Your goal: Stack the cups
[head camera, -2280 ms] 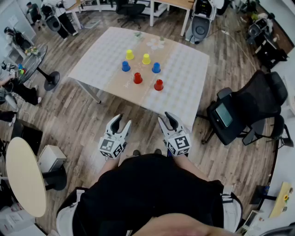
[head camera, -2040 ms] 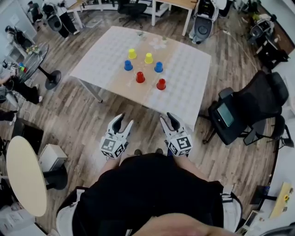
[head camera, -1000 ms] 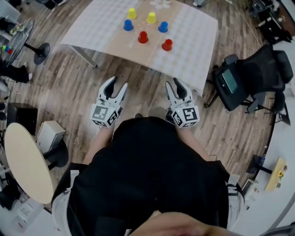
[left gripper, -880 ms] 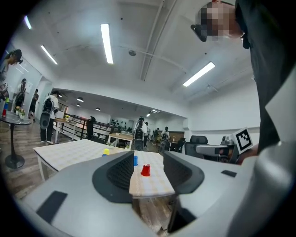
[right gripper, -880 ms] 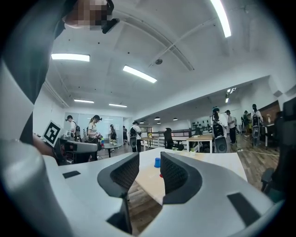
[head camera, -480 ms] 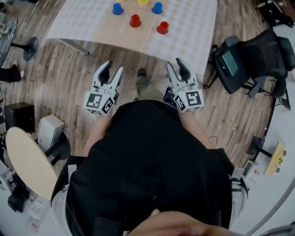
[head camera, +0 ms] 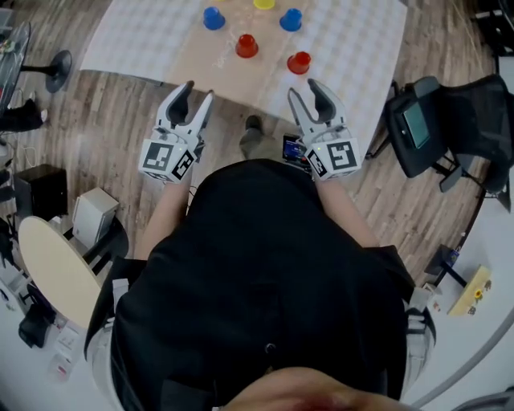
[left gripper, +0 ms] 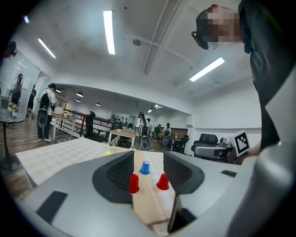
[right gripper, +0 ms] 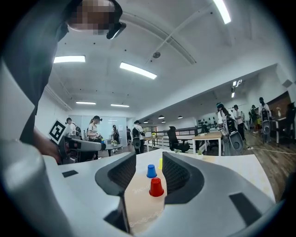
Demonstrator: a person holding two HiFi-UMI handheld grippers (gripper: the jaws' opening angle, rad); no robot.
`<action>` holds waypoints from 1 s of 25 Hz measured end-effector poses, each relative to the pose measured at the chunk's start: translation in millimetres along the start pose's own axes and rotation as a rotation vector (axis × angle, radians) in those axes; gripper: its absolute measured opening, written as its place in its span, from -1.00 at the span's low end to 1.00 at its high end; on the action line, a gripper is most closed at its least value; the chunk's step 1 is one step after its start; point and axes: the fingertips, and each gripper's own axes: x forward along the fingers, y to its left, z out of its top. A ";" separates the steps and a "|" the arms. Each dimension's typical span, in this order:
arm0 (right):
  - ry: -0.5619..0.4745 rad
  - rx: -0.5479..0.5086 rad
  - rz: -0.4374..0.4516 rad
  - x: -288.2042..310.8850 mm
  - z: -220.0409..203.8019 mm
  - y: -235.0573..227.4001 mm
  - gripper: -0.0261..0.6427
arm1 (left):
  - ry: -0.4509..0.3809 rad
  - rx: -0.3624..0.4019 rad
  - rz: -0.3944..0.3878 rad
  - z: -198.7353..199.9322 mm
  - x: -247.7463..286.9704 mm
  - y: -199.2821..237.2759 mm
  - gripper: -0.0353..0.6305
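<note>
Upside-down cups stand on the white table (head camera: pixel 136 40): two red cups (head camera: pixel 246 46) (head camera: pixel 299 62), two blue cups (head camera: pixel 213 17) (head camera: pixel 291 19) and a yellow cup (head camera: pixel 264 3) at the top edge. My left gripper (head camera: pixel 195 92) is open and empty at the table's near edge, short of the cups. My right gripper (head camera: pixel 308 92) is also open and empty, and its jaws have just been opening. In the left gripper view, two red cups (left gripper: pixel 133 183) (left gripper: pixel 162 182) and a blue cup (left gripper: pixel 145 167) show ahead between the fingers. The right gripper view shows a red cup (right gripper: pixel 156 187) nearest, with a blue cup (right gripper: pixel 151 171) behind it.
A black office chair (head camera: pixel 450 120) stands right of the table. At the left are a round table (head camera: pixel 52 269) and a small white box (head camera: pixel 95 217) on the wooden floor. People and desks fill the room beyond the table.
Both grippers have come forward from over the floor to the table's near edge, so the cups lie much closer. The right jaws stand a little wider.
</note>
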 end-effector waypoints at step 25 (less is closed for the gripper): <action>0.136 -0.006 0.076 96.3 -33.4 -127.1 -0.25 | 0.073 -0.008 -0.042 14.7 144.4 52.0 -0.35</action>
